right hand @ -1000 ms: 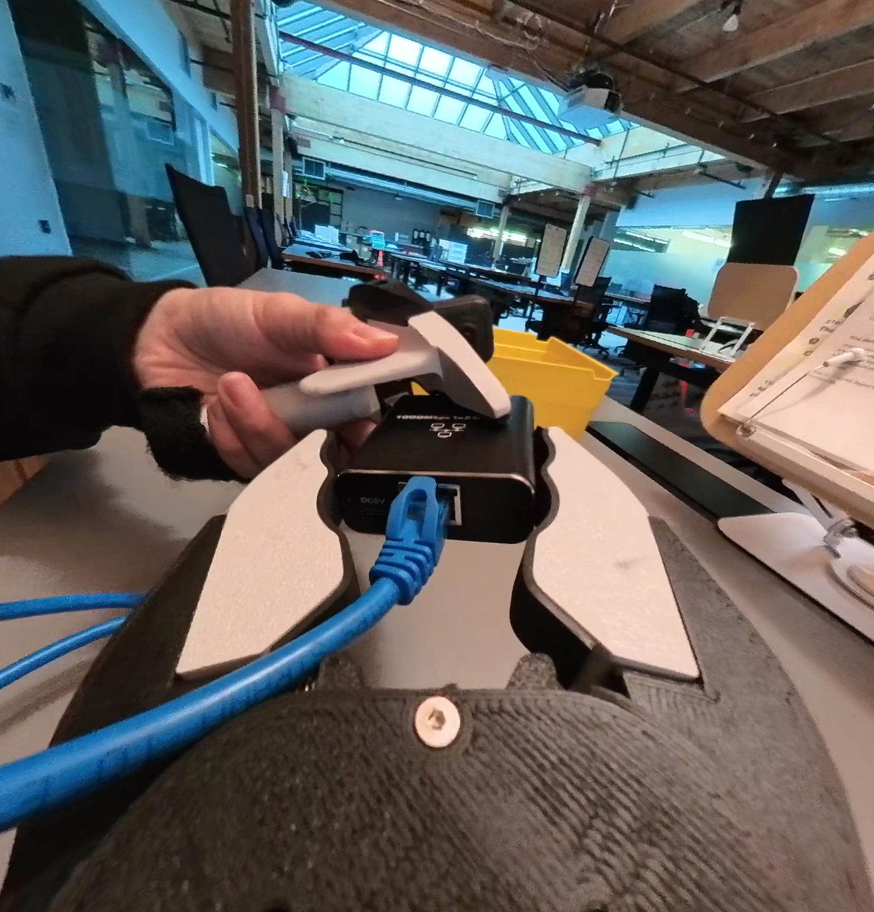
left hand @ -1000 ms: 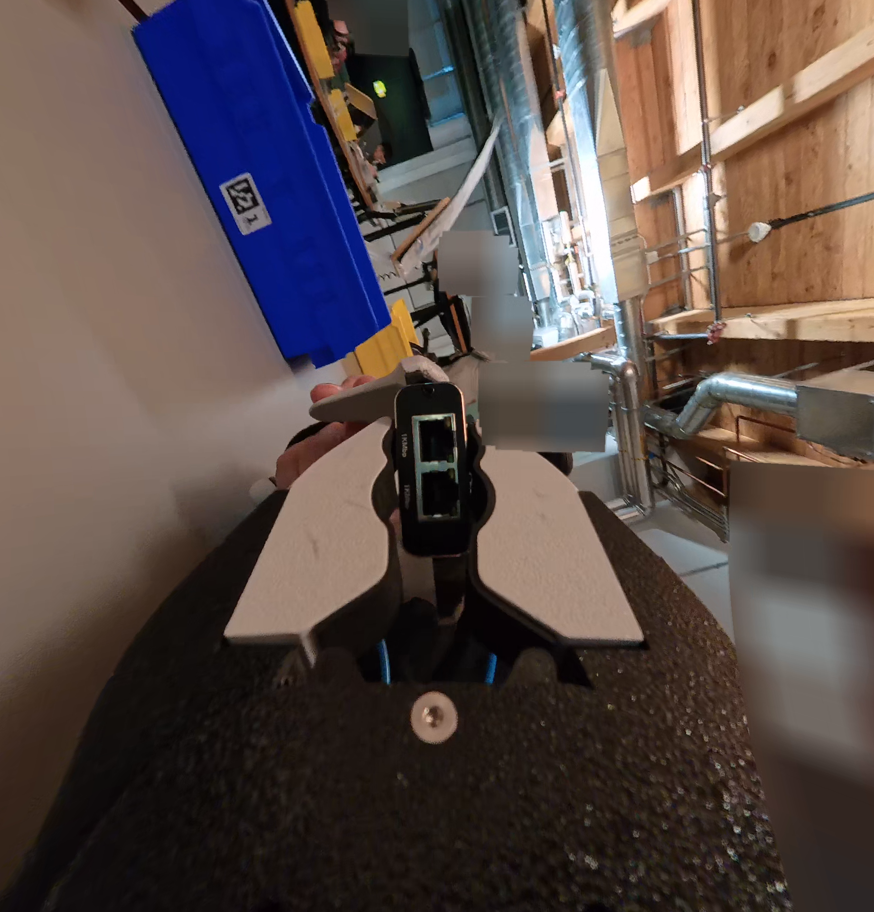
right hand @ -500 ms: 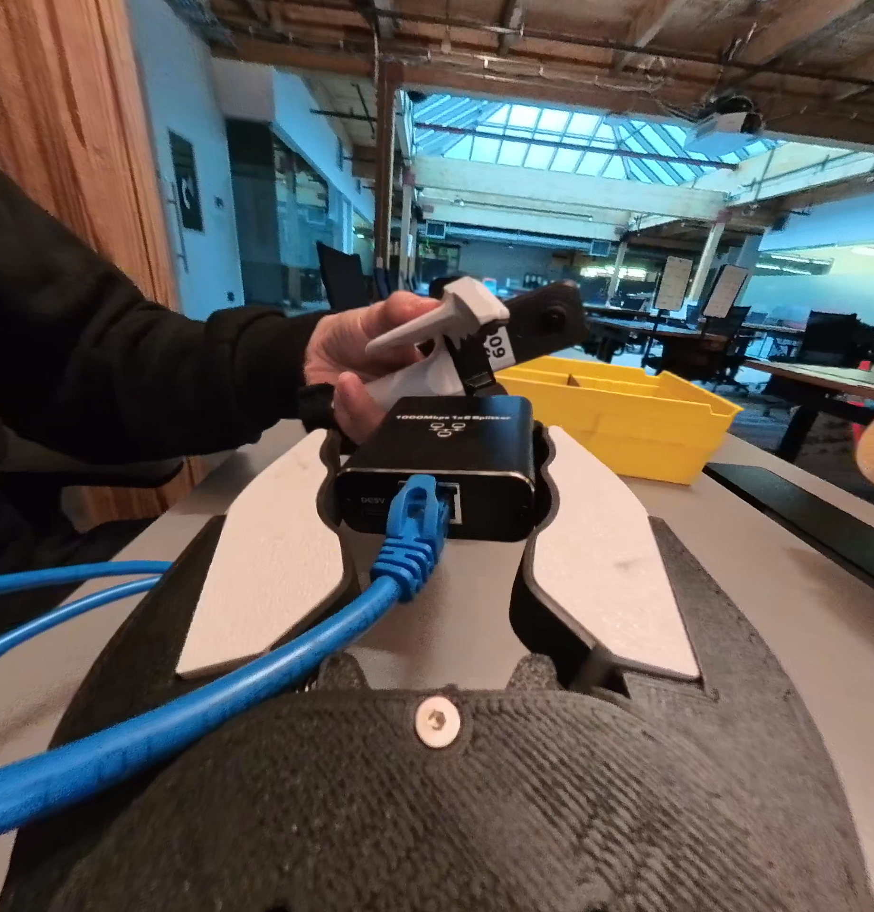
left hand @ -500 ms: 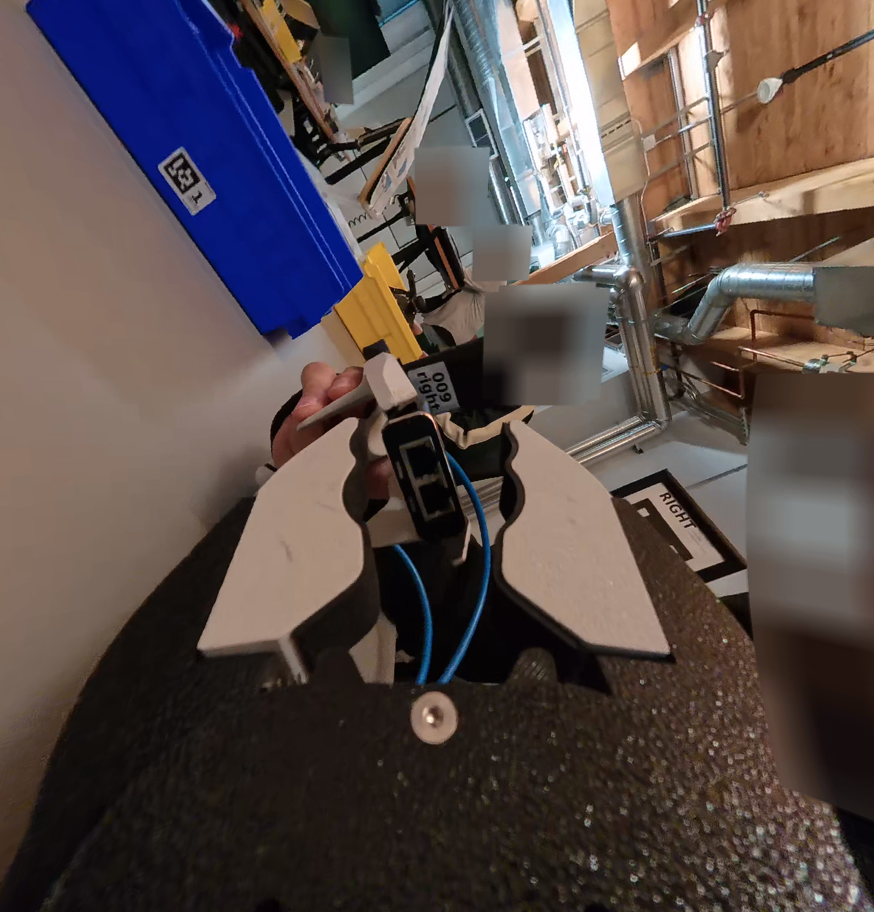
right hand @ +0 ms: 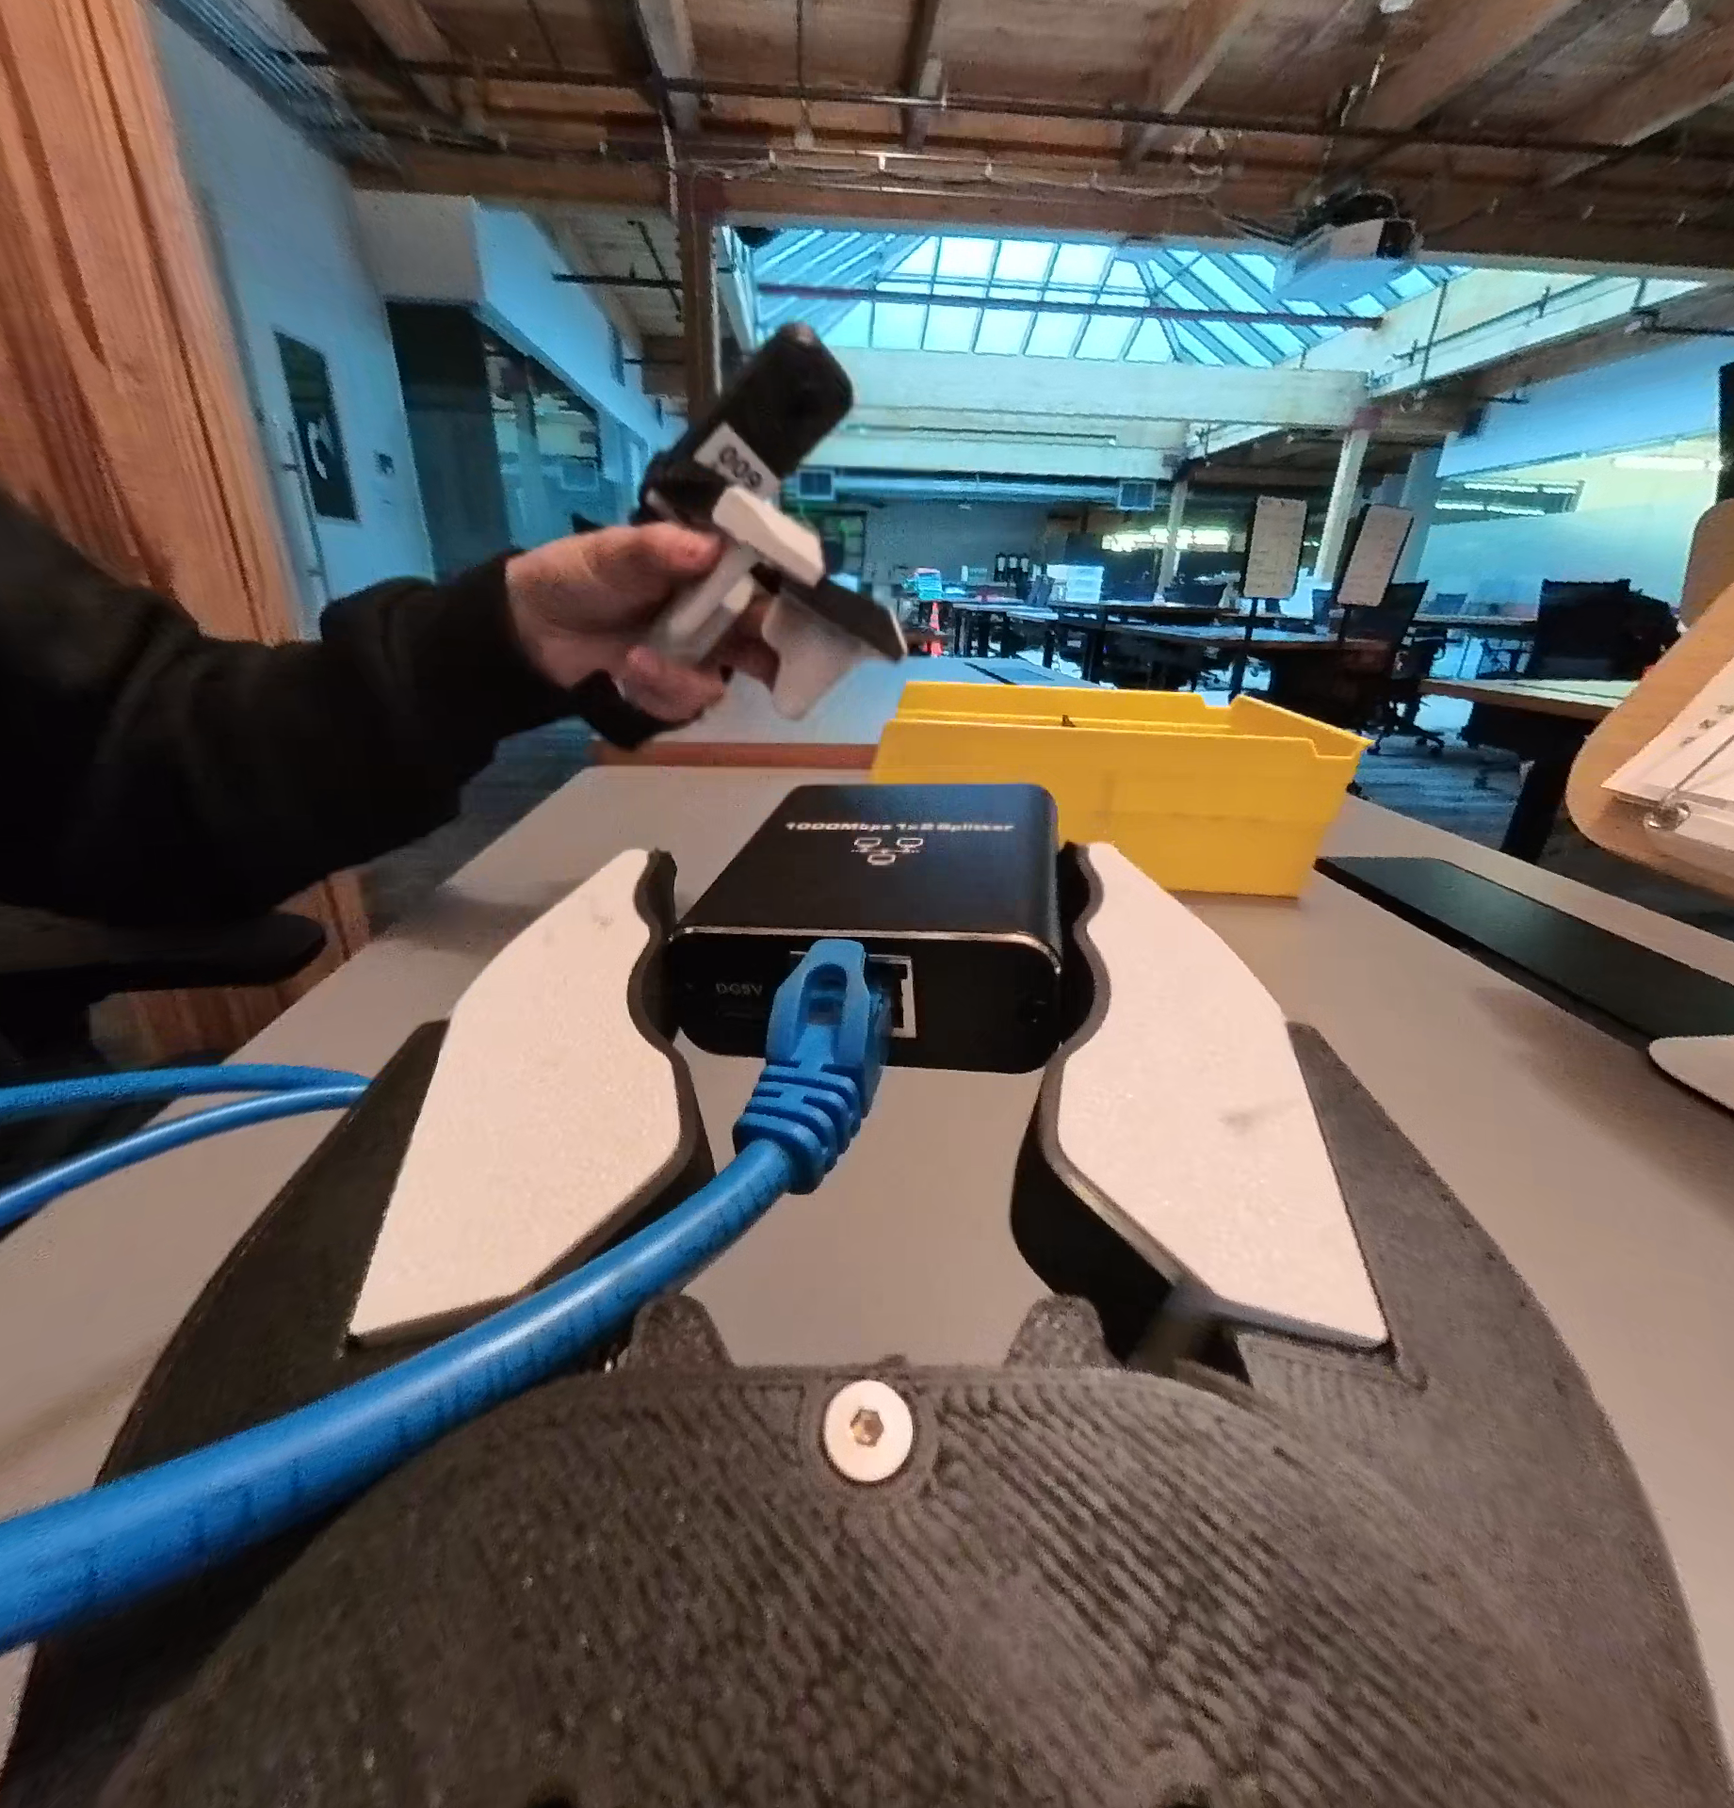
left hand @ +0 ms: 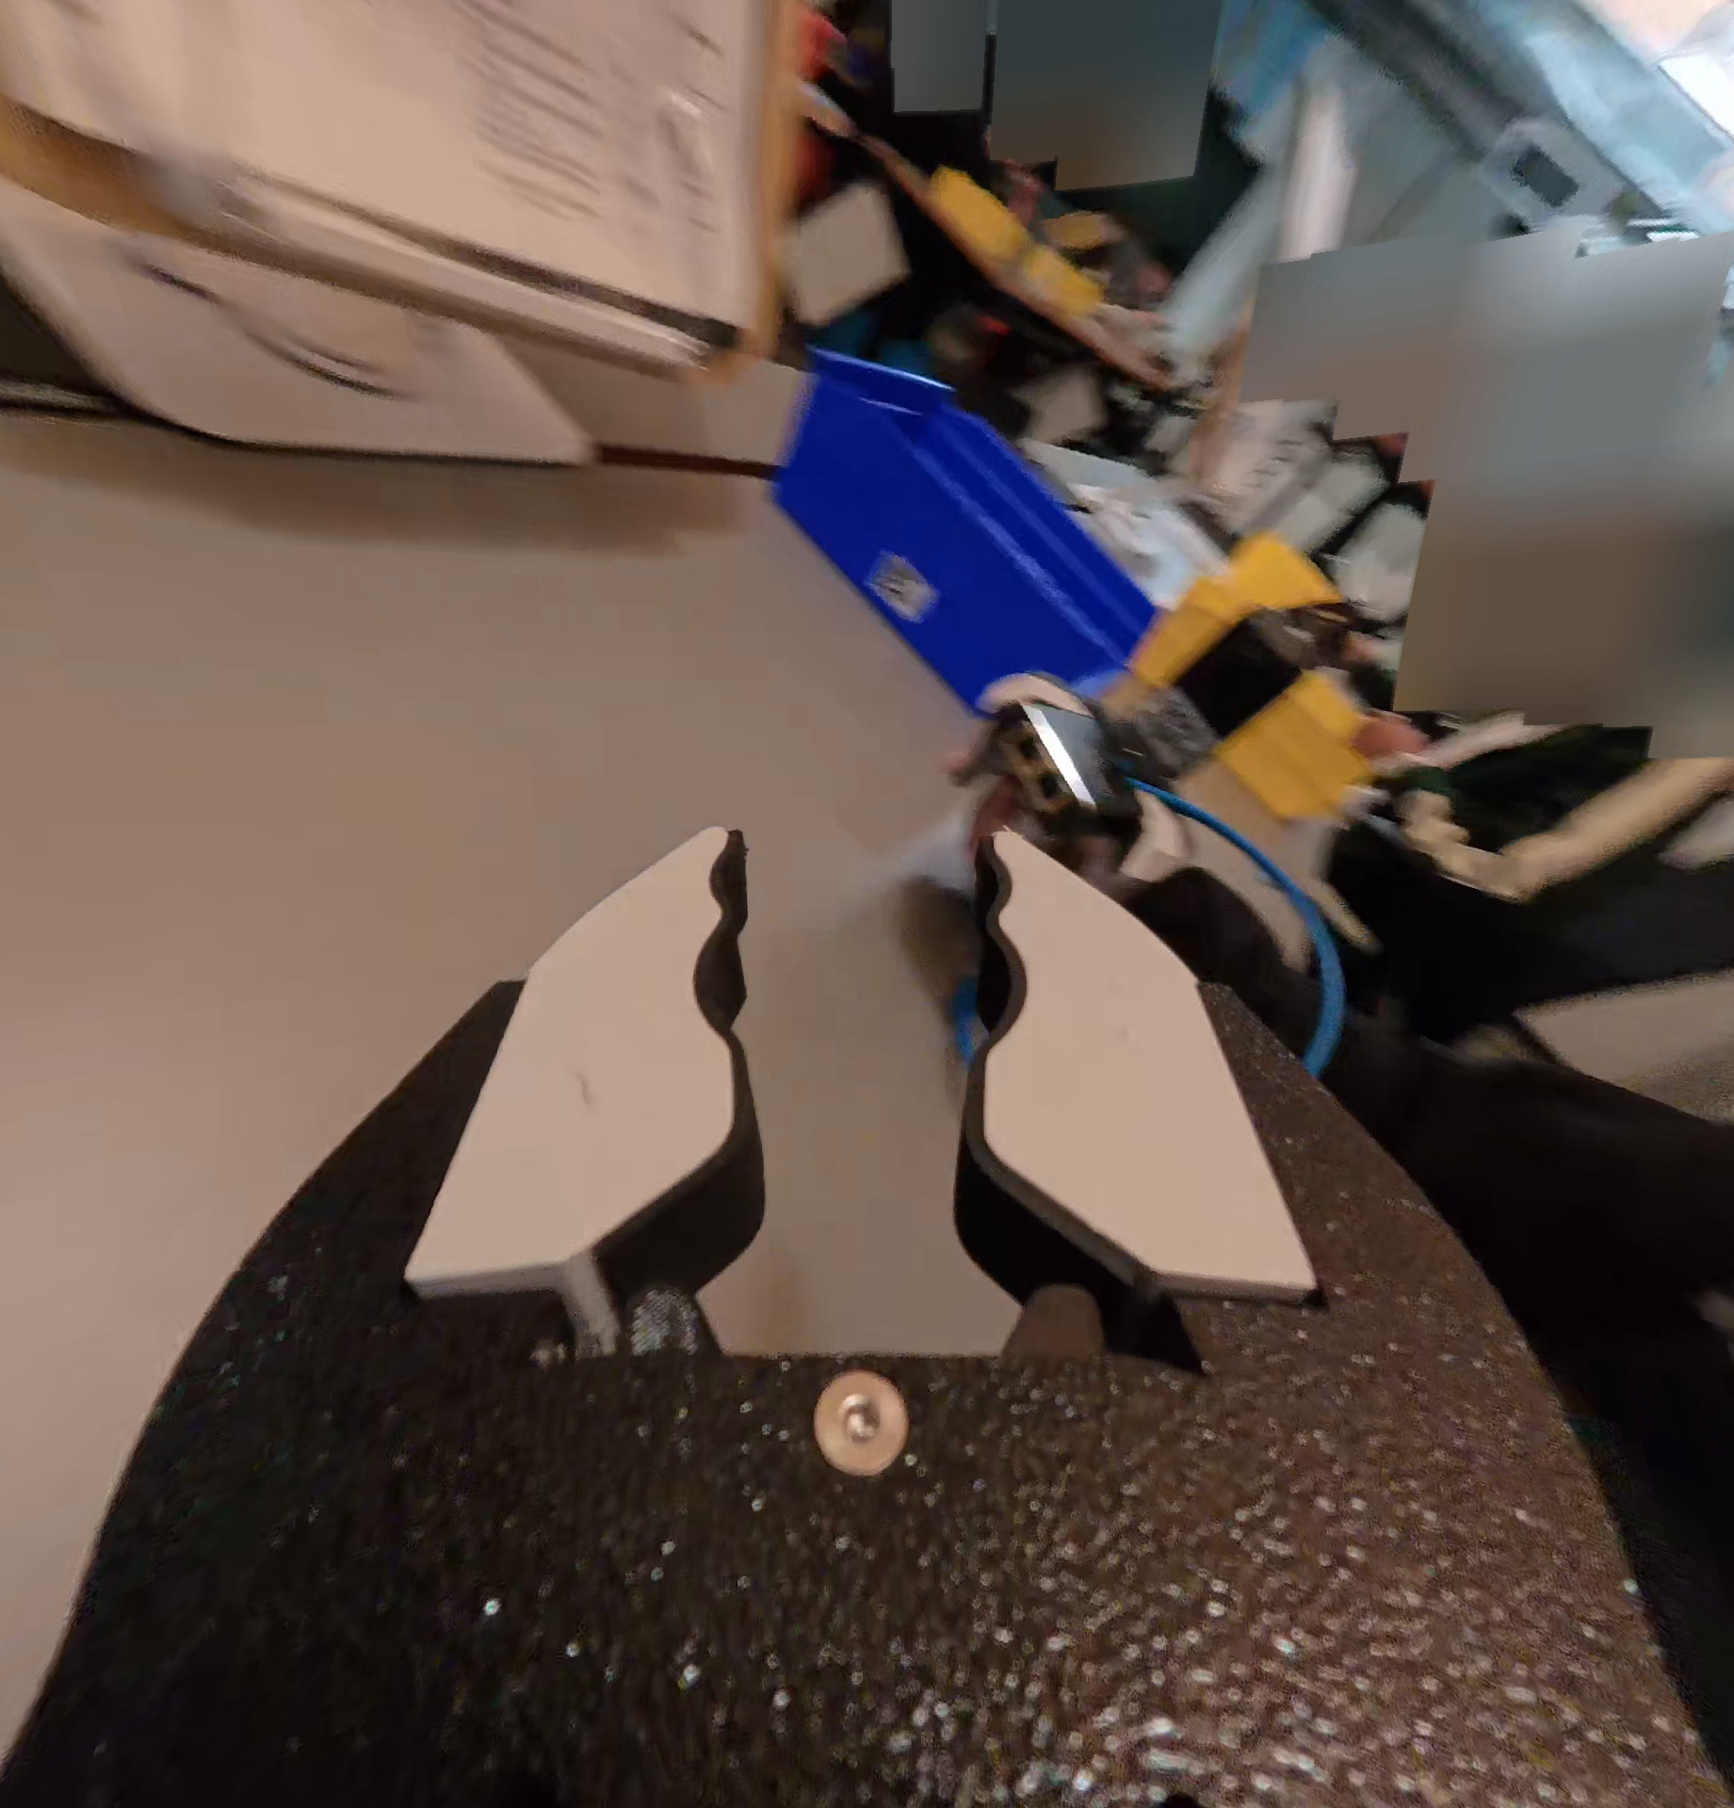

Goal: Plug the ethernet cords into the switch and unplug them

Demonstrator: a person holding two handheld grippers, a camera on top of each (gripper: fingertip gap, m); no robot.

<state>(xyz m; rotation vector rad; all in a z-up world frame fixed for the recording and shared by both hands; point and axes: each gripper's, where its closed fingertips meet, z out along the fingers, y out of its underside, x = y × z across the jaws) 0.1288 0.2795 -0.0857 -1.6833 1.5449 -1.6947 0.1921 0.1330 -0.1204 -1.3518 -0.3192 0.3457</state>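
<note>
The right gripper is clamped on the switch, one finger against each side wall of the housing. The switch is a small black box with rounded edges and a smooth, slightly glossy finish; its flat top carries white printed lettering and a small white diagram. The face turned toward the gripper body holds one network port and, left of it, a small marked socket. A blue ethernet cord is seated in that port; its moulded blue boot with ribbed strain relief projects straight back between the fingers, then the cord bends to the left of the gripper body and runs off the lower left edge. Two further blue runs of cord lie on the grey table to the left.

Beyond the switch, a yellow bin stands on the table. Ahead and to the left, above the table, a hand in a black sleeve holds the left gripper, well apart from the switch.

In the left wrist view, the left gripper is parted with only bare table between the fingers. The switch appears ahead and to the right, blurred, showing a face with two stacked ports, with the blue cord looping out behind it. A blue bin stands farther ahead, and a tilted board with papers lies ahead to the left.
</note>
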